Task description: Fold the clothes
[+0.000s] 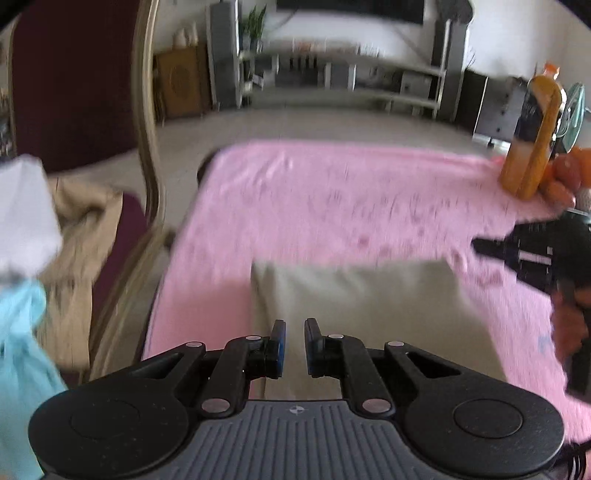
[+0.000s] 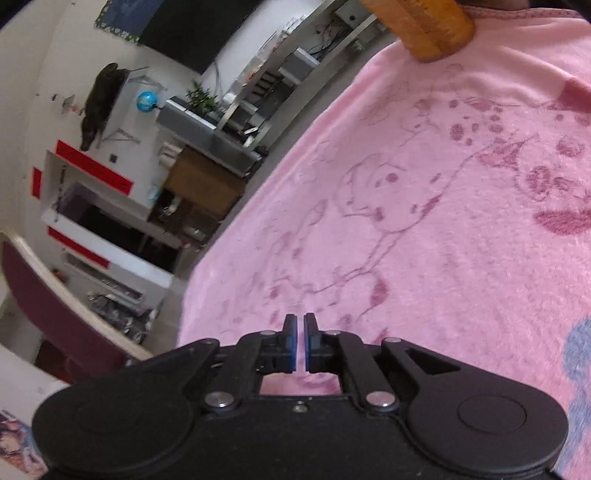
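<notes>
A folded pale beige cloth [image 1: 369, 295] lies flat on the pink blanket [image 1: 332, 192] that covers the table. My left gripper [image 1: 294, 325] hovers over the cloth's near edge. Its jaws stand a narrow gap apart and nothing is pinched between them. My right gripper [image 2: 300, 319] points across the bare pink blanket [image 2: 443, 221], its blue pads almost touching with nothing between them. In the left wrist view the right gripper [image 1: 491, 245] shows at the right edge, beside the cloth's far right corner, with a hand behind it.
A dark red chair [image 1: 74, 74] at the left carries a heap of clothes: beige [image 1: 81, 229], white [image 1: 22, 210] and light blue [image 1: 22, 339]. An orange bottle [image 1: 532, 140] and fruit [image 1: 565, 173] stand at the blanket's far right corner. The bottle's base [image 2: 432, 33] shows ahead of the right gripper.
</notes>
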The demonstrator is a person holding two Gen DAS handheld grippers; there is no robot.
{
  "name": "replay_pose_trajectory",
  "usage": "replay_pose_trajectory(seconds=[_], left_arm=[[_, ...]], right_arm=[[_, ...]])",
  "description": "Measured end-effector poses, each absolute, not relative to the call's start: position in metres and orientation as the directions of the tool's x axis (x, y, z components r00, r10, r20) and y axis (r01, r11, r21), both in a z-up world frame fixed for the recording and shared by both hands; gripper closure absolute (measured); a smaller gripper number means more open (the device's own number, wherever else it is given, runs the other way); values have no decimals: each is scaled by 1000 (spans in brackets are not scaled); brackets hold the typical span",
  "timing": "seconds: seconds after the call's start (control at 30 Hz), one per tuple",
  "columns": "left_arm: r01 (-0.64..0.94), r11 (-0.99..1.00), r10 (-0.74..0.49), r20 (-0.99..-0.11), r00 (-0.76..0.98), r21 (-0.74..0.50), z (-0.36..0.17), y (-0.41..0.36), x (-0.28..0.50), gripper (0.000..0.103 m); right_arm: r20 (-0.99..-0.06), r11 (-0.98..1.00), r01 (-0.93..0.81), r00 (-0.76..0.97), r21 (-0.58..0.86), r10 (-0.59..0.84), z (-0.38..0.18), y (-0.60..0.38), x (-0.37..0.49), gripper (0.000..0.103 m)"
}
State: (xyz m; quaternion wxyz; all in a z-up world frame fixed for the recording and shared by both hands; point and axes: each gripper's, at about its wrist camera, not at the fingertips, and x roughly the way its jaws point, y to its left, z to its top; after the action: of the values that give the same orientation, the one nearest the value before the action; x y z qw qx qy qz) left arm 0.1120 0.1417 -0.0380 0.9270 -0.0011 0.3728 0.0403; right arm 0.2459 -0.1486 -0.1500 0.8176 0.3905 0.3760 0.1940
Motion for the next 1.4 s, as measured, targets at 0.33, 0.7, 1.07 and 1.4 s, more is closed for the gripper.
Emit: replay_pose_trajectory(seconds=[0.33,0.7,1.07,1.4], left_arm=[[-49,988,-80,-750,657,-148,-77,160,190,90],[-364,917,373,-681,631,165,-68,180,190,91],[-291,949,289,-700,654,120,-26,132,108,80],[-221,969,232,-711,664,110,-8,112,56,76]], right_arm=[[-408,512,-252,370,821,835,-140,-93,239,93],[-482,607,9,617,795,622,-146,-147,245,85],[-582,812,-122,637,571,505,-52,-150,180,81],[-428,691,-259,626,675,652,20,-192,78,72]])
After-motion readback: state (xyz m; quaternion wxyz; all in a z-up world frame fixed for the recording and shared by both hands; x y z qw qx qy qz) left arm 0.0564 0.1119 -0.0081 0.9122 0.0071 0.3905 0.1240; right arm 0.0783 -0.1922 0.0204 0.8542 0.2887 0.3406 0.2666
